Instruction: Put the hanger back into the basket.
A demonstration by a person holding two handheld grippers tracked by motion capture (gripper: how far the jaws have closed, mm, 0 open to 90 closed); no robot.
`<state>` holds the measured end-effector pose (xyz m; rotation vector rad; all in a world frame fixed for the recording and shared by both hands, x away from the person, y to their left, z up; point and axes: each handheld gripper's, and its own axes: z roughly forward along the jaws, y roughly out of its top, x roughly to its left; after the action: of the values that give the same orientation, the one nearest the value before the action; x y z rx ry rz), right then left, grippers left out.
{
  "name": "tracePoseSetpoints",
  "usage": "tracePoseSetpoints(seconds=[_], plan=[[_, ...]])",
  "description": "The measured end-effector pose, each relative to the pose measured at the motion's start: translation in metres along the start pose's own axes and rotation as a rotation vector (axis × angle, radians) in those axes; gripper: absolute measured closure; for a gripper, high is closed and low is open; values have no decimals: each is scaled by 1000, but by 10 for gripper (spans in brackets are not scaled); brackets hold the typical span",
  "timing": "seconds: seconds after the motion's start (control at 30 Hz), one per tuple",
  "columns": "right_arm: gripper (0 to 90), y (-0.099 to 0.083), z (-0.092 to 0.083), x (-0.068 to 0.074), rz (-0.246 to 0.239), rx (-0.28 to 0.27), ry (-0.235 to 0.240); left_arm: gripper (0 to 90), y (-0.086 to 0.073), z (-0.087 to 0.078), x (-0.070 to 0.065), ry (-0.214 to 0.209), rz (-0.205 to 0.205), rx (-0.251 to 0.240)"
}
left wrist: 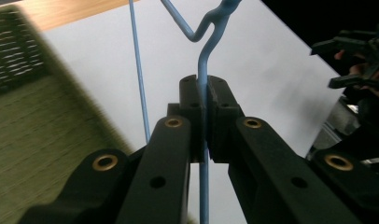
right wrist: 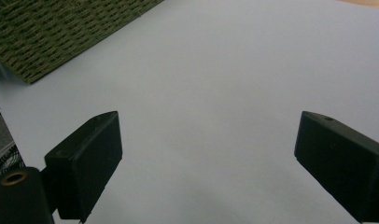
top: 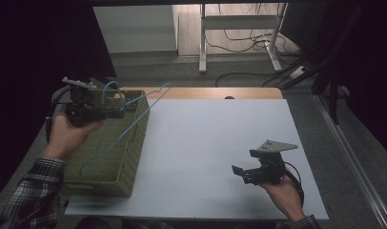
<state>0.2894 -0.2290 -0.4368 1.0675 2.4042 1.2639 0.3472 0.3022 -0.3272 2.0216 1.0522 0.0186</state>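
A light blue wire hanger (top: 146, 94) hangs in the air over a green woven basket (top: 120, 167) at the table's left. My left gripper (top: 120, 109) is shut on the hanger's neck just below the hook. In the left gripper view the wire (left wrist: 204, 56) runs straight up between the closed jaws of my left gripper (left wrist: 204, 91), over the basket (left wrist: 33, 121). My right gripper (top: 247, 162) is held low over the white table top (top: 206, 138) at the front right. Its jaws stand wide apart in the right gripper view (right wrist: 208, 154), with nothing between them.
The basket's corner (right wrist: 52, 32) lies far ahead of my right gripper. My right gripper (left wrist: 353, 60) also shows at the edge of the left gripper view. A wooden strip (top: 220, 93) borders the table's far side. Beyond it stand a desk frame (top: 239, 28) and cables on the floor.
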Motion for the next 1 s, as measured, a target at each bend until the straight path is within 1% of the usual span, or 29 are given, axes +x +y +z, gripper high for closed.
tracePoseSetpoints(seconds=[0.03, 0.1, 0.13, 0.2, 0.27, 0.3, 0.33, 0.37, 0.4, 0.43, 0.47, 0.5, 0.53, 0.57, 0.6, 0.63, 0.67, 0.7, 0.8, 0.83, 0.87, 0.9, 0.97, 1.0], plan=[[75, 0, 0, 0, 0, 0, 0, 872, 0, 0, 0, 0, 0, 0], [75, -1, 1, -1, -2, 4, -5, 872, -3, -5, 9, 11, -6, 3], [75, -1, 1, -2, -2, 8, -10, 872, -7, -10, 17, 21, -8, 7], [75, -2, 2, -2, -1, 11, -11, 872, -12, -14, 26, 31, -15, 5], [76, -3, 2, -3, -3, 15, -15, 872, -18, -19, 34, 38, -18, 4], [76, -3, 2, -3, -3, 15, -15, 872, -18, -19, 34, 38, -18, 4], [76, -3, 3, -3, -1, 17, -15, 871, -23, -23, 42, 44, -25, 2], [76, -3, 3, -3, -1, 17, -15, 872, -23, -23, 42, 44, -25, 2], [76, -3, 3, -3, -4, 20, -18, 872, -29, -27, 50, 51, -28, -3], [76, -3, 3, -3, -4, 20, -18, 872, -29, -27, 50, 51, -28, -3], [75, -4, 4, -3, 1, 21, -18, 871, -34, -30, 57, 65, -29, -6], [75, -4, 4, -3, 1, 21, -18, 872, -34, -30, 57, 65, -29, -6], [76, -4, 4, -4, 4, 22, -17, 871, -39, -32, 64, 72, -30, -1], [76, -4, 4, -4, 4, 22, -17, 872, -39, -32, 64, 72, -30, -1], [76, -5, 5, -4, 5, 24, -19, 871, -44, -33, 70, 83, -32, 5], [76, -5, 5, -4, 5, 24, -19, 871, -44, -33, 70, 83, -32, 5], [76, -5, 5, -5, 8, 27, -20, 871, -48, -32, 76, 78, -35, 12], [77, -5, 5, -5, 7, 28, -21, 871, -50, -31, 79, 82, -35, 13], [77, -5, 6, -5, 9, 32, -21, 871, -57, -27, 88, 68, -44, 11], [77, -5, 6, -5, 9, 32, -21, 871, -57, -27, 88, 68, -44, 11], [77, -5, 6, -5, 6, 33, -22, 871, -59, -24, 91, 67, -47, 11], [77, -6, 7, -5, 3, 37, -22, 871, -64, -19, 96, 61, -61, 8], [78, -6, 7, -5, 4, 39, -22, 870, -66, -16, 99, 63, -68, 9], [78, -6, 7, -5, 4, 42, -22, 870, -72, -9, 104, 62, -85, 10]])
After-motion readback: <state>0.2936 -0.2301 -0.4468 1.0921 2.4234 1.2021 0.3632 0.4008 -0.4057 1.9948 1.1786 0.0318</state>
